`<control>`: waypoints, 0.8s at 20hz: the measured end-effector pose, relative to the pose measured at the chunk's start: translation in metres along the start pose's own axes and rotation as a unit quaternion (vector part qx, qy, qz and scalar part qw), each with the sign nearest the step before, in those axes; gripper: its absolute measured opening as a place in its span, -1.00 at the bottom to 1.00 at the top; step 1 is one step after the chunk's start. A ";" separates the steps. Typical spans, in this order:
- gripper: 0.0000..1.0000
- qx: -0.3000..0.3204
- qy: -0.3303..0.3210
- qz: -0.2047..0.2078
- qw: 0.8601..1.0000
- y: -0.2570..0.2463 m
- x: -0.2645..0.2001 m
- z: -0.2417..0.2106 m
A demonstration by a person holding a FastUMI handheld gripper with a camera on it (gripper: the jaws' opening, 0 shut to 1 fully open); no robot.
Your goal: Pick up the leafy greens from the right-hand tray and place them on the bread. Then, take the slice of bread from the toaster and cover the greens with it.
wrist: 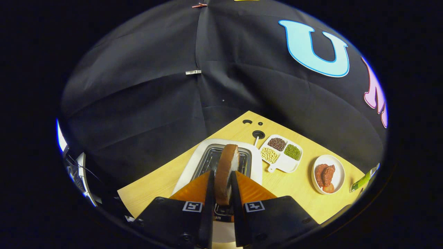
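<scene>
The claw (221,188) grips the slice of bread (226,171) on edge between both fingers, over the toaster (254,162) slots, with a three-part bean dish (282,154) and sauce plate (337,173) beyond to its right on the counter (155,186).

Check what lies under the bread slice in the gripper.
The gripper is shut on the bread slice, held above the toaster. Its wire slot shows underneath; the slot's depths are covered.
</scene>
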State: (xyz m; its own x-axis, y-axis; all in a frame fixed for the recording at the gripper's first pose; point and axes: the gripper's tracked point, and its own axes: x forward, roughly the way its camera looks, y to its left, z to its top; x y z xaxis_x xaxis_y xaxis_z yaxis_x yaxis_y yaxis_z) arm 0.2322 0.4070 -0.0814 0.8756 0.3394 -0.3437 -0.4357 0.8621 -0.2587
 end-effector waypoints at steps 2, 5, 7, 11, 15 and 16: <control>-0.63 0.002 0.004 0.014 1.000 0.004 0.002 0.001; -0.72 0.010 -0.002 0.023 1.000 0.001 0.000 0.005; -0.72 0.013 -0.014 0.026 0.999 -0.002 -0.009 0.015; -0.72 0.032 -0.040 0.025 0.998 -0.008 -0.030 0.039; -0.72 0.060 -0.079 0.024 0.995 -0.019 -0.065 0.070; -0.72 0.069 -0.089 0.022 0.993 -0.024 -0.073 0.075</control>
State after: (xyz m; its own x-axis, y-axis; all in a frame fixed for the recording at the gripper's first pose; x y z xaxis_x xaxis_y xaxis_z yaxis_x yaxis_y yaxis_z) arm 0.1941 0.3896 0.0172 0.8851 0.4276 -0.1836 -0.4516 0.8845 -0.1172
